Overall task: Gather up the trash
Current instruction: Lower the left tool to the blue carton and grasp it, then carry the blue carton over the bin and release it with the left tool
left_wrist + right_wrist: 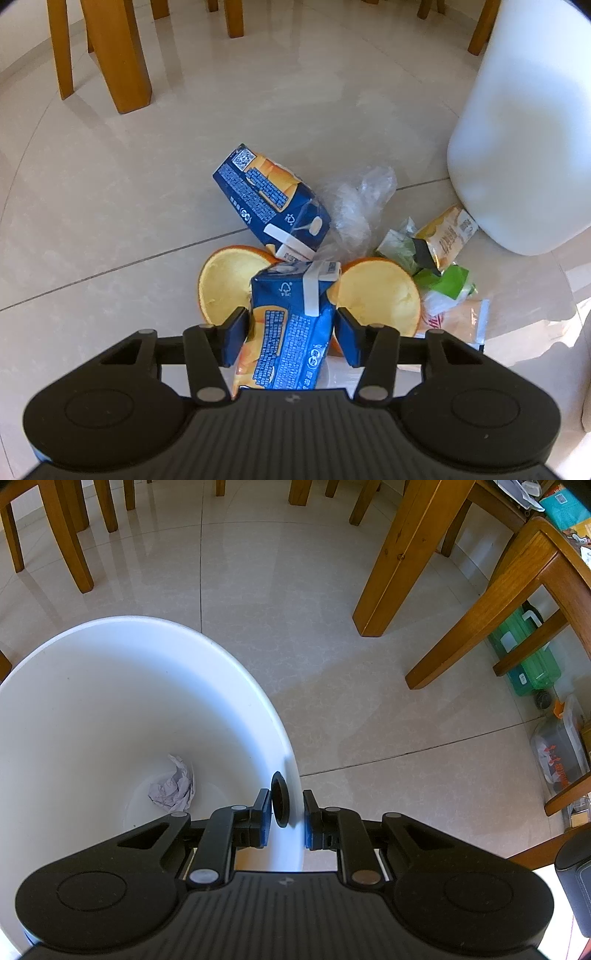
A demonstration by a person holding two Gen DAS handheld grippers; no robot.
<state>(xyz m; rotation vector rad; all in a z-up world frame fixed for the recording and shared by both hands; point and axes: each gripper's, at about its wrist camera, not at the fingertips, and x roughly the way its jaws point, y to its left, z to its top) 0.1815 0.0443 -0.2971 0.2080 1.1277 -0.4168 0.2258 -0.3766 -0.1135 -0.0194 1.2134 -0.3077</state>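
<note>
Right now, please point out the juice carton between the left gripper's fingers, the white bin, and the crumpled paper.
juice carton [291, 328]: left wrist view, blue printed side.
white bin [110, 686]: right wrist view, inner wall.
crumpled paper [173, 788]: right wrist view, its middle, on the bin's bottom.

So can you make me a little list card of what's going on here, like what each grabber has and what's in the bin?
left gripper: closed on the near juice carton, pads against its sides
right gripper: clamped on the rim of the white bin
in the bin: one crumpled paper ball
still on the floor: a second juice carton, two orange peel halves, a clear plastic bag, snack wrappers
around: wooden chair legs
</note>
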